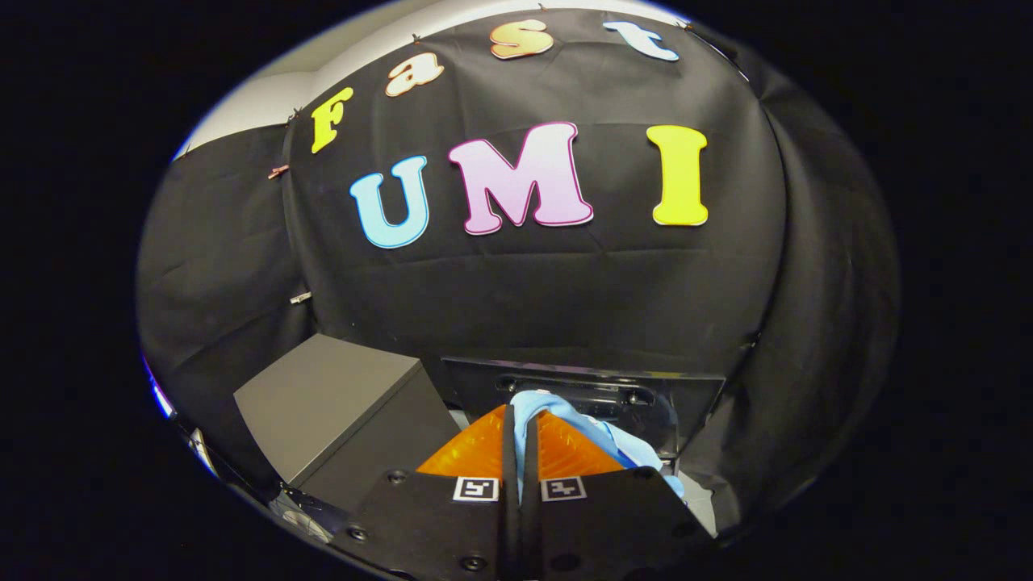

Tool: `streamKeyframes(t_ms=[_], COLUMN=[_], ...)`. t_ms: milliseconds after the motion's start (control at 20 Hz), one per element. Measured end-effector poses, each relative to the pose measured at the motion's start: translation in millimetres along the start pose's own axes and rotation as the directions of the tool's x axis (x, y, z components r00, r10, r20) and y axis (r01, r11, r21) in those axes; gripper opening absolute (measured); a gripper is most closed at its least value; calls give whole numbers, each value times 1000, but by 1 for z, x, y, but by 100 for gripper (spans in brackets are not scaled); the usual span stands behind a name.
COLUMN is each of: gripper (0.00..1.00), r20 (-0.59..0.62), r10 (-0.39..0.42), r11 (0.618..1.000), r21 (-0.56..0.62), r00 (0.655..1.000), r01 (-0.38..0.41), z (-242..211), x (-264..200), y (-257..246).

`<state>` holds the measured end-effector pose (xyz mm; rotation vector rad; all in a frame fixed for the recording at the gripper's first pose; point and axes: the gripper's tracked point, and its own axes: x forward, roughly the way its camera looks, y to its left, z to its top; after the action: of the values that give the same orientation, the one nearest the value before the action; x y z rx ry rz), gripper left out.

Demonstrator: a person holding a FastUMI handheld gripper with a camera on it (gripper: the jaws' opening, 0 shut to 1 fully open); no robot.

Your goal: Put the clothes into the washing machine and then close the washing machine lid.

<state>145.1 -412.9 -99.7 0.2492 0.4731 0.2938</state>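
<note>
A: Pinching a fold of soft light-blue cloth garment (557,420), the gripper (520,444) has its fingers drawn together on the fabric, which bunches up between them and spills off to one side.

B: Where does the garment sit?

A: Held at the fingertips, just ahead of a dark, glossy washing machine lid (581,387) standing open beyond them; a grey box-shaped cabinet (323,403) stands beside.

B: How will it handle?

A: Light and limp, by the look of it. It should sag and trail, so loose ends may catch on the machine's rim. A hold on a thick bunched fold, as here, seems safest against slipping.

B: Its look?

A: Pale blue, smooth, creased, with a darker blue edge.
</note>
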Motion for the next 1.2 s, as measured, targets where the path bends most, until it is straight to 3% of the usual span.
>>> streamKeyframes(t_ms=[300, 600, 1200], gripper=[5, 5, 5], r20=[-66, -146, -308], r10=[-19, -18, -62], r11=[1000, 999, 996], r21=[24, -46, -79], r00=[998, 989, 949], r01=[20, 11, 39], z=[-27, -76, -165], x=[17, 37, 81], y=[-13, -9, -22])
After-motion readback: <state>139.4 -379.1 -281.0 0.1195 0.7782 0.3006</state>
